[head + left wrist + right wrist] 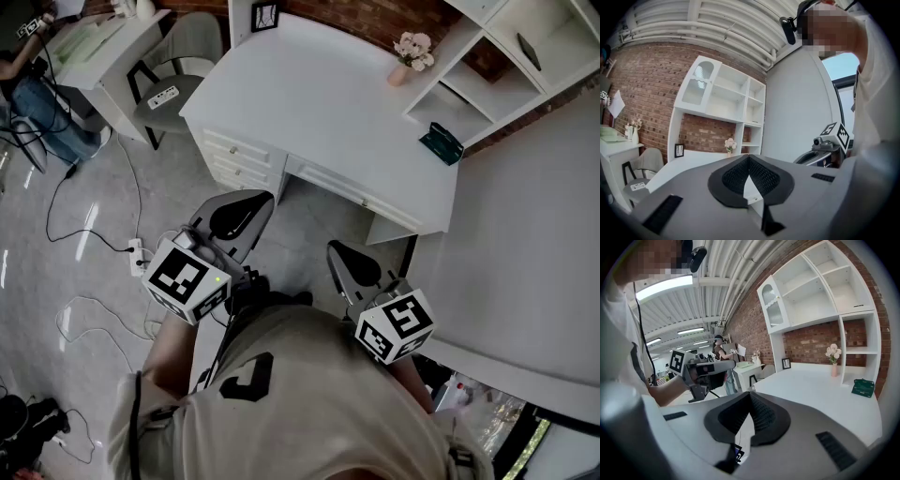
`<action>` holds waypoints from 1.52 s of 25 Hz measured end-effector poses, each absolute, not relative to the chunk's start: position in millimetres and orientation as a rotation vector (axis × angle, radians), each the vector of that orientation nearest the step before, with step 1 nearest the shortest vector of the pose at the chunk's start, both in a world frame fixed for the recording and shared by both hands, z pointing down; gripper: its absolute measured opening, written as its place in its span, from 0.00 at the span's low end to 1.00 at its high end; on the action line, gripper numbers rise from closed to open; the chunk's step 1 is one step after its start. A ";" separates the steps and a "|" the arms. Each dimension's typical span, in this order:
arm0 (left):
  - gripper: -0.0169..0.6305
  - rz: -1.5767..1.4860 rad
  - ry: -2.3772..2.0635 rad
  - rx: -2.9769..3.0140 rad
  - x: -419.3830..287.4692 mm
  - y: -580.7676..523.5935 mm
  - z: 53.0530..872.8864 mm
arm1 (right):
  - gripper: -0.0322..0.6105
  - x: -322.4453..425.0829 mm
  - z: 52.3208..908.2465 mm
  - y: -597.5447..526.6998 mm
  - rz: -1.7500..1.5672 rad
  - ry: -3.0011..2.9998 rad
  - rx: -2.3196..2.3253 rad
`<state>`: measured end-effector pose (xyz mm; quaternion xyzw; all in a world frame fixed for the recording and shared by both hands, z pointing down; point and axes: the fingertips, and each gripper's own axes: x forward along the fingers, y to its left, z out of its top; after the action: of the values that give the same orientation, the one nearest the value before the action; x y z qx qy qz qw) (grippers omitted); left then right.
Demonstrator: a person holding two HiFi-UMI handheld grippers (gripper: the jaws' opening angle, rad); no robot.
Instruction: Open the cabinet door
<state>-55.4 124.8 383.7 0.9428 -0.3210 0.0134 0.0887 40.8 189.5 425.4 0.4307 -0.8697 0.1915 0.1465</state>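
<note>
- Both tongs are held over the floor in front of the white desk (309, 103), well short of it. The left gripper (749, 161) is seen with its jaws brought together and nothing between them. The right gripper (751, 397) is likewise closed and empty.
- The cabinet door (700, 80), arched and glazed, is found high above the desk's back edge, at the top end of the shelf unit (736, 101) over the picture frame (679, 150). It appears closed.
- The approach is judged not yet begun. One gripper would best be raised to the door's free edge and its jaws parted first. No handle can be made out, so the edge itself may have to be pinched.
- The pull is best made in an arc about the hinge side, slowly, so that the grip is not lost.
- In the open compartment at desk level a dark green case (441, 143) is kept. A dark item (528, 52) lies on a higher shelf.
- A vase of flowers (411, 54) stands on the desk beside the unit.
- The desk drawers (230, 155) are seen shut, so their contents cannot be told.
</note>
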 end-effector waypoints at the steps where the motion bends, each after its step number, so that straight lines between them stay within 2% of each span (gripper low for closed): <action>1: 0.05 0.043 -0.966 2.800 -61.7 121.4 386.4 | 0.09 36.9 425.6 187.4 0.532 -2.501 1.233; 8: 0.05 0.065 -1.011 2.754 -87.0 113.5 401.9 | 0.09 12.1 425.5 177.3 0.425 -2.490 1.163; 20: 0.05 0.162 -1.039 2.744 -107.8 121.9 419.4 | 0.09 -21.9 447.5 173.7 0.552 -2.452 1.083; 28: 0.05 0.109 -1.071 2.771 -115.3 107.1 415.1 | 0.09 -7.3 459.9 161.2 0.802 -2.442 1.238; 38: 0.05 0.073 -1.014 2.748 -129.6 107.8 421.6 | 0.08 -24.0 461.0 157.0 0.761 -2.452 1.273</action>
<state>-129.6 107.8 421.6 0.9326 -0.3441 0.0249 0.1057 -24.0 157.0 461.0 0.4400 -0.8475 0.2631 0.1376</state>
